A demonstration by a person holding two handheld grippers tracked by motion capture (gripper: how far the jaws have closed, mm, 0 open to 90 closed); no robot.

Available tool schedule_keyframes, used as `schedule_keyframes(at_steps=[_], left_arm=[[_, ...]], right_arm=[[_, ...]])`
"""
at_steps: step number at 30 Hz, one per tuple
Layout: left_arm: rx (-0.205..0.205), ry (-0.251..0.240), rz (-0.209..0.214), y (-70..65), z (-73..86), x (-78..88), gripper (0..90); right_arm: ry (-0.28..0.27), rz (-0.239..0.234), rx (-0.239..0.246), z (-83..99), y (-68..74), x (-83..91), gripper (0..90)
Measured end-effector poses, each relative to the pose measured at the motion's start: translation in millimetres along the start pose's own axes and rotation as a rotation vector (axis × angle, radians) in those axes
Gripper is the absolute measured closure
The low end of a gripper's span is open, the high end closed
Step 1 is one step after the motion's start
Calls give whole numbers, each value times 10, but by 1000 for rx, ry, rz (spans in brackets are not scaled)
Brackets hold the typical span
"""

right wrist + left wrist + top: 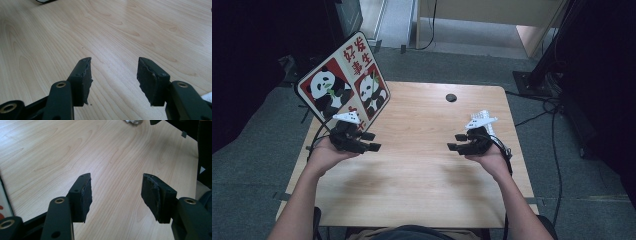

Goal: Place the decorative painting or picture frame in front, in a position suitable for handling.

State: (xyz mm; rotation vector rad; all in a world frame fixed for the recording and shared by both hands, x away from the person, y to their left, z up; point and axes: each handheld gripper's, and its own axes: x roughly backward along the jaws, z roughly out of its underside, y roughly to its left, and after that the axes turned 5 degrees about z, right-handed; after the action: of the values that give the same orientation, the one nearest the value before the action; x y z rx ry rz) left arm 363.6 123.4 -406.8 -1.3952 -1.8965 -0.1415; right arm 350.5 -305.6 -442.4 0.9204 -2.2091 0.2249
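A: Left gripper point(373, 141)?
B: Jaws spread, nothing between them, bare wooden table point(422, 165) below. It sits at the table's left edge, just in front of the panda sign point(343, 82), which stands tilted at the far-left corner.
A: Right gripper point(457, 141)?
B: Jaws spread too, empty, over the table's right side, well apart from the sign.

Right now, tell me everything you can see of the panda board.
The panda board is a flat rectangular panel with a dark border and white rim, printed with two black-and-white pandas on red fields and red characters on cream. It stands tilted at the table's far left corner, just behind the left gripper, whose open jaws point away from it; contact cannot be told.
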Motion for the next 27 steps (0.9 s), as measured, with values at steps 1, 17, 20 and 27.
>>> schedule_keyframes(at_steps=[1,17,20,27], left_arm=[[2,-2,-6,-3,6,17,414],[32,-46,-43,56,133,318,415],[42,-58,-49,68,162,380,415],[53,-70,-75,84,219,500,414]], right_arm=[[-3,0,-1,1,-1,2,451],[8,-3,10,1,25,-17,445],[10,-2,12,3,24,-19,445],[18,2,12,6,20,-23,443]])
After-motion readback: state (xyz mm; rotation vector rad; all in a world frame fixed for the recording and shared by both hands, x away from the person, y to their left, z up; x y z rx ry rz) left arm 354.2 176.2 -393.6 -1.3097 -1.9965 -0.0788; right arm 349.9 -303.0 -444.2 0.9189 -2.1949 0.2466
